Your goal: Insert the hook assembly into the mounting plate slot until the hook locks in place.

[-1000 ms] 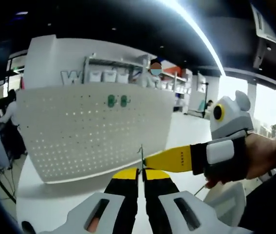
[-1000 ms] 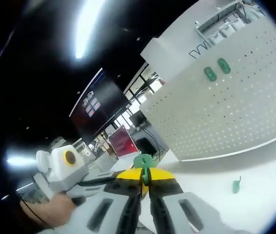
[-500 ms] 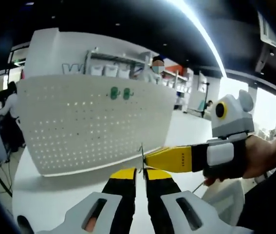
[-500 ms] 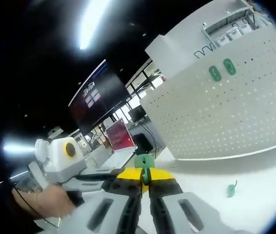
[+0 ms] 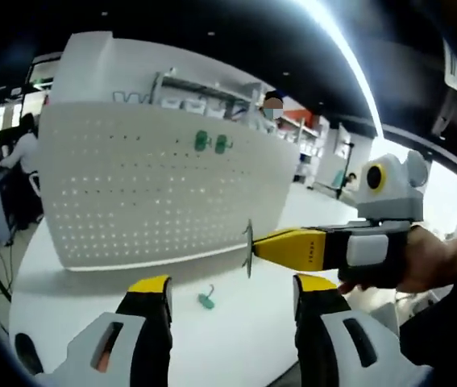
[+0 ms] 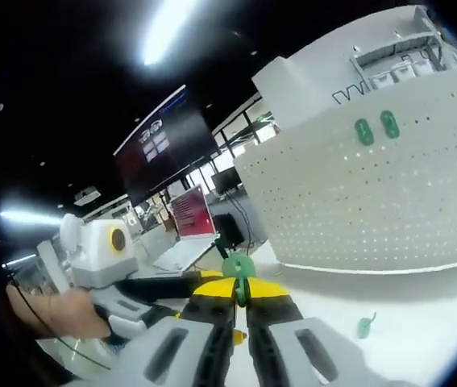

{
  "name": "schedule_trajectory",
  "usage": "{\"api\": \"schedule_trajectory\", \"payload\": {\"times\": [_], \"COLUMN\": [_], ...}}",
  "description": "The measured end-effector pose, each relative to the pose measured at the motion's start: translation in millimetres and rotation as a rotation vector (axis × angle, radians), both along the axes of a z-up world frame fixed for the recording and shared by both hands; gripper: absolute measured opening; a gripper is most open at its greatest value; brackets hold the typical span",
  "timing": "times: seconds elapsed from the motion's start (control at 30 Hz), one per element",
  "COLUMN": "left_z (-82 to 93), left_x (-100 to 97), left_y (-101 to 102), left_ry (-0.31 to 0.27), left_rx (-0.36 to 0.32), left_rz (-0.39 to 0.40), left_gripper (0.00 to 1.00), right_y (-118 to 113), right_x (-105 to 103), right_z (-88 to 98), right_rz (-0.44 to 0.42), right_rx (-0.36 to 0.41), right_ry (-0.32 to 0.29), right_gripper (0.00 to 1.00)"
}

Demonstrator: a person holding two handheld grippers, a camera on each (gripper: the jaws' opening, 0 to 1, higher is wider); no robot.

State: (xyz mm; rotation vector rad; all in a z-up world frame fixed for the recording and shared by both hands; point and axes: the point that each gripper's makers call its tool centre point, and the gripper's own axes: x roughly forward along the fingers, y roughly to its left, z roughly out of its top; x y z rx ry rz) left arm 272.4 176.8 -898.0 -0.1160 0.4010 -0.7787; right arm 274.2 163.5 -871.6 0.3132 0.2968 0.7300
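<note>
We see a dark ceiling with a long light strip [image 5: 349, 56] at one o'clock, white shelving [image 5: 212, 93] with bins behind, bright windows [image 5: 454, 193] at three o'clock, and a dark wall screen [image 6: 164, 153].

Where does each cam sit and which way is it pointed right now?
Left gripper view: rides the left gripper, jaws apart, facing the white pegboard across the table; the right gripper enters from the right, a hand behind it.
Right gripper view: rides the right gripper, shut on a green hook, tilted, pegboard upper right; the left gripper and a hand show at left.
Shared: pegboard with two mounted green hooks, a loose green hook on the table.
</note>
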Motion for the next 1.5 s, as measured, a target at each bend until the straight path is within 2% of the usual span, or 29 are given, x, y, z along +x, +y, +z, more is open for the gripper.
{"api": "schedule_trajectory", "payload": {"times": [0.2,0.37,0.5,0.83,1.1,1.5], "left_z": [-1.7,2.0,3.1,1.5,3.8,6.9], "left_x": [3.4,4.5,7.0,4.2,5.0,9.7], "left_y": [4.1,5.7,7.4,6.4,4.4,8.7], "left_ry": [0.014,0.015,0.009,0.017,0.006,0.013], "left_rx": [-0.012,-0.032,-0.033,-0.050,-0.050,-0.062], "left_rz": [0.025,0.026,0.047,0.045,0.038,0.050], "left_gripper": [0.80,0.87,0.95,1.00,1.00,1.00], "right_y": [-3.1,-8.1,-16.6,-32.0,-49.7,-85.2], "right_x": [4.3,8.4,14.0,26.5,52.4,97.9], "right_z": [-1.1,-3.8,-8.7,-6.5,11.2,30.6], "right_rz": [-0.004,-0.019,-0.063,-0.151,-0.249,-0.368], "right_rx": [-0.038,-0.060,-0.042,-0.063,-0.079,-0.100], "right_ry": [-0.021,-0.029,-0.006,-0.037,-0.103,-0.166], "right_gripper": [0.01,0.01,0.01,0.01,0.01,0.01]}}
